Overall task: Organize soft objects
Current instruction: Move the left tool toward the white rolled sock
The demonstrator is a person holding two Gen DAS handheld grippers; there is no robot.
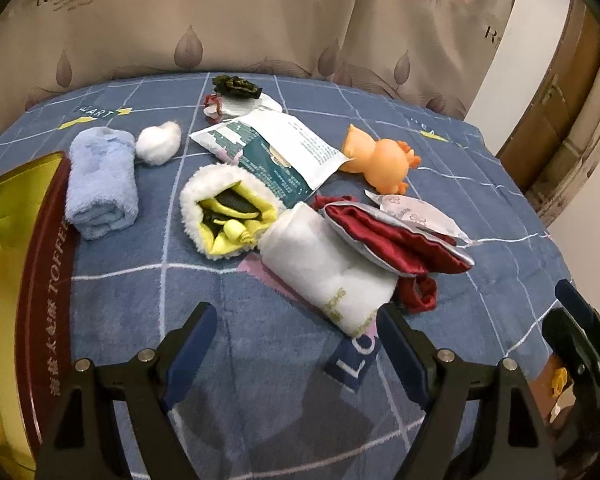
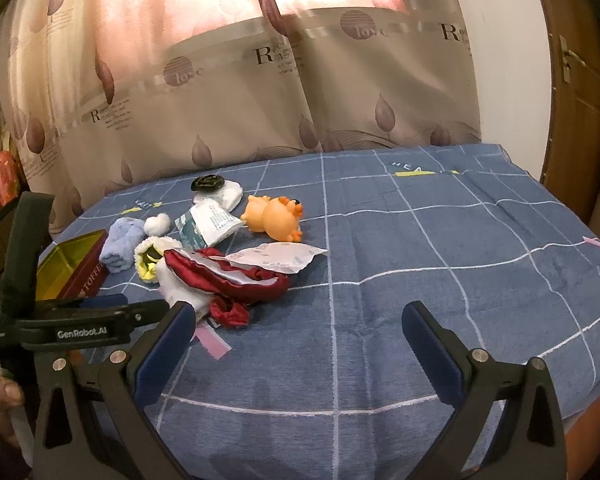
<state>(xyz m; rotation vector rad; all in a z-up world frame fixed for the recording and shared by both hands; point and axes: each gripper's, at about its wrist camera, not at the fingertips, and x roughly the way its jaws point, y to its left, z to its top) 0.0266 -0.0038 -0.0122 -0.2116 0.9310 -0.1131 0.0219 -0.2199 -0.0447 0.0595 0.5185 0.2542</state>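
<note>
Left tongs (image 1: 296,340): jaws wide apart, empty, over the blue checked tabletop (image 1: 228,280), right fingertip just beside the white towel (image 1: 332,276). Right tongs (image 2: 300,344): jaws wide apart, empty, over bare cloth.

On tabletop:
- Blue towel (image 1: 100,184), rolled, beside the gold tin (image 1: 16,248) at left.
- Cotton ball (image 1: 158,142), near blue towel.
- Fleece pouch (image 1: 220,212), yellow-lined, touching white towel.
- Red cloth (image 1: 392,240), lying on white towel.
- Orange toy (image 1: 384,160), on its side, beside printed packet (image 1: 276,148).
</note>
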